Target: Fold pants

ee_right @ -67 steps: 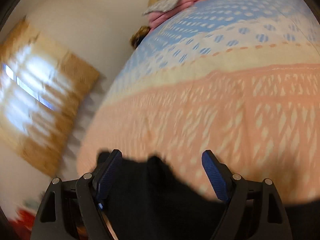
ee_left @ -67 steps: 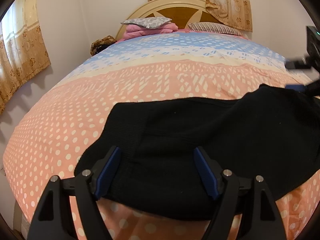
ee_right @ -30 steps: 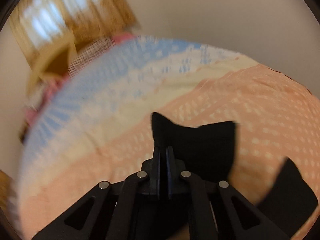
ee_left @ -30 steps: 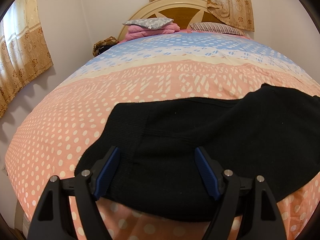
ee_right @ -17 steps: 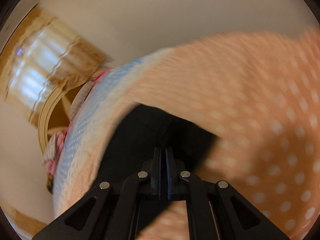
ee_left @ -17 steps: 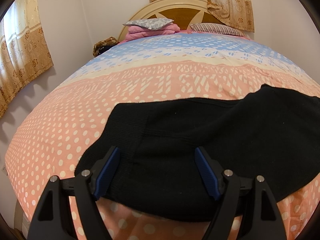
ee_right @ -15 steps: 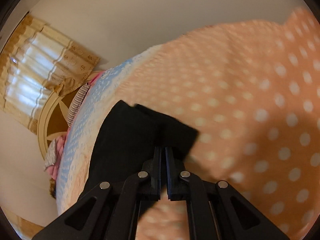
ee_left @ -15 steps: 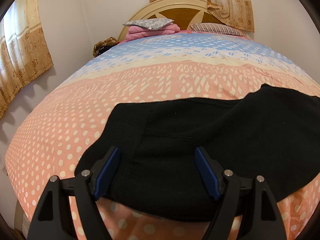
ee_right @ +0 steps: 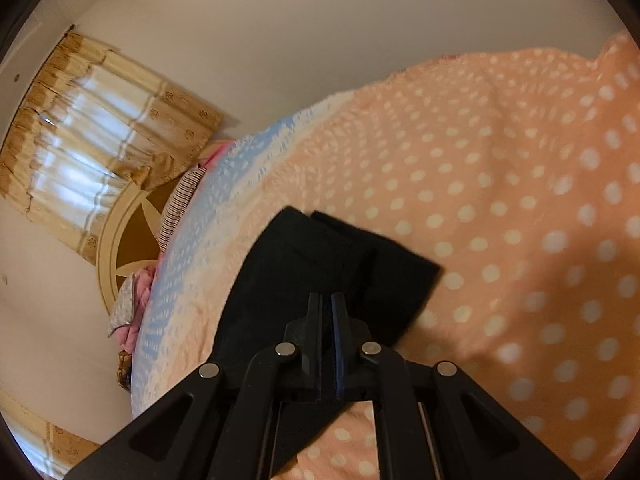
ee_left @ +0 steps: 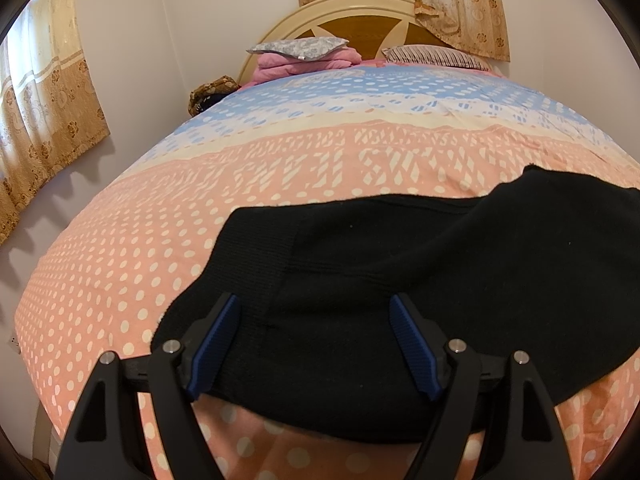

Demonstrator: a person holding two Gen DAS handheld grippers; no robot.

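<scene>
Black pants (ee_left: 400, 272) lie across the near part of the bed, waistband end at the left. My left gripper (ee_left: 316, 320) is open, its blue pads straddling the waistband end just above the cloth. In the right wrist view the leg ends of the pants (ee_right: 320, 264) lie on the dotted cover. My right gripper (ee_right: 327, 300) has its jaws almost together with a thin gap; I cannot tell whether cloth is pinched between them.
The bed cover (ee_left: 280, 168) is peach with white dots, blue at the far end. Pillows and a pink blanket (ee_left: 304, 56) sit by the headboard (ee_left: 360, 12). Curtains (ee_left: 44, 92) hang at left. A wall (ee_right: 320, 40) runs beside the bed.
My right gripper went from open to closed and swung to the leg ends of the pants, which now lie on the cover. The left gripper has not moved.
</scene>
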